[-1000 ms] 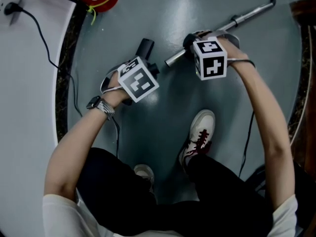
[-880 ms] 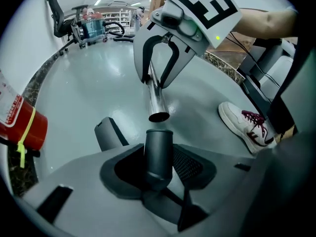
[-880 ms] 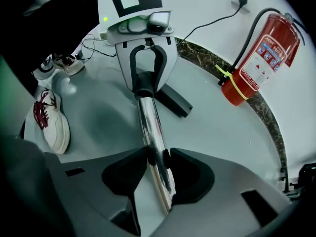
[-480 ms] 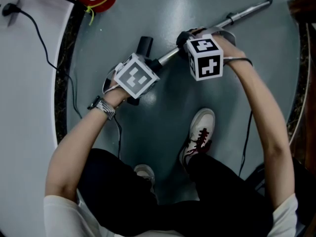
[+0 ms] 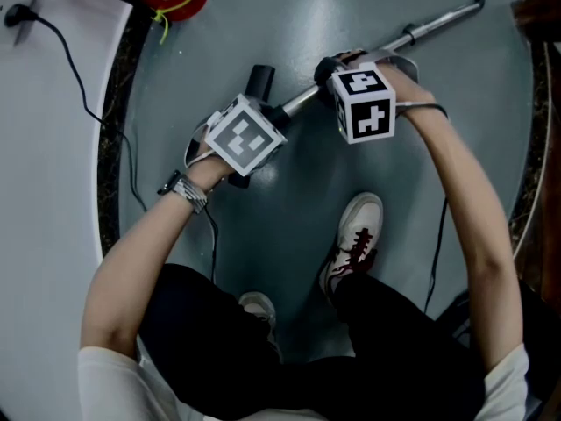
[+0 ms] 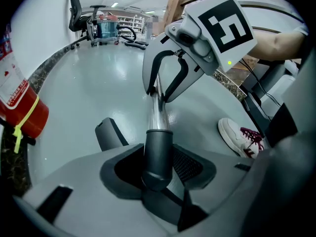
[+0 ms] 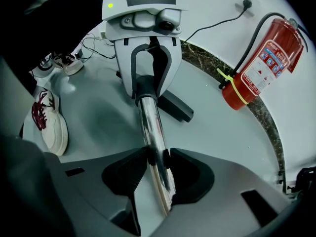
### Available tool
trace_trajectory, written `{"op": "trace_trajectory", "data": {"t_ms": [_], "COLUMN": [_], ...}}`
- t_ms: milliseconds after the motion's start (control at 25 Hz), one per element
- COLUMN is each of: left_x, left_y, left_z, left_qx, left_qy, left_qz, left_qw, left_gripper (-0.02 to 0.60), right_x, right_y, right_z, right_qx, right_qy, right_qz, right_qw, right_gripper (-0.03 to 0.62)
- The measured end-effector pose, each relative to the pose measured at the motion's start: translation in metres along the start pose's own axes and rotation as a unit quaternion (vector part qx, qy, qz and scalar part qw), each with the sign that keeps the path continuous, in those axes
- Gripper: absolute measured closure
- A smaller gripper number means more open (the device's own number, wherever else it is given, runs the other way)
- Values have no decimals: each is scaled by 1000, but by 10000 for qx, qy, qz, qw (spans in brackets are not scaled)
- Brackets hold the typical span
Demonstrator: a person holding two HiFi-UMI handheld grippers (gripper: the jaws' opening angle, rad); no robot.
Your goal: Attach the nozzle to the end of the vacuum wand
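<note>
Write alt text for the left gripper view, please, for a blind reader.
The left claw grips the dark nozzle, with the shiny wand seated in it. The right claw holds the wand farther up. A shoe shows at right.

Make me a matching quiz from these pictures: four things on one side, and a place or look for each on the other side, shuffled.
Things:
1 nozzle
2 vacuum wand
3 fire extinguisher
4 shoe

Place or look:
a against the wall
b clamped in the right gripper
c white, red laces
d held in the left gripper

Pairs: 1-d, 2-b, 3-a, 4-c
</note>
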State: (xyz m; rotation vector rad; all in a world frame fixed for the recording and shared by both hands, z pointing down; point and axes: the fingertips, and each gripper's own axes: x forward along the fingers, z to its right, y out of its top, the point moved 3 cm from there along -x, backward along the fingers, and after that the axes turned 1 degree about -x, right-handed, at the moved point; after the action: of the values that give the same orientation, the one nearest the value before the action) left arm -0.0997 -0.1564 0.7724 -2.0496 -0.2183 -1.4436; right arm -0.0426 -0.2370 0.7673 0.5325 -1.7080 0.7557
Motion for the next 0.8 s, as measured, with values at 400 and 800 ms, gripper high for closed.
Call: {"op": "trace_trajectory", "data": {"t_ms": [400, 800], "left_x": [-1, 4], "left_y": [0, -2], "left_z": [-3, -7], "left_qx": [-37, -514], "left_qy": [34, -66], "left_qz": [0, -43], "left_qw": [10000, 9986], "left_gripper": [405, 405], "right_x": [0, 4], "right_y": [5, 6], "right_z": [2, 5], "right_qx": [52, 187], "right_qy": [-63, -160], "right_qz": [44, 118], "right_qw": [10000, 9996], "right_gripper": [437, 434]}}
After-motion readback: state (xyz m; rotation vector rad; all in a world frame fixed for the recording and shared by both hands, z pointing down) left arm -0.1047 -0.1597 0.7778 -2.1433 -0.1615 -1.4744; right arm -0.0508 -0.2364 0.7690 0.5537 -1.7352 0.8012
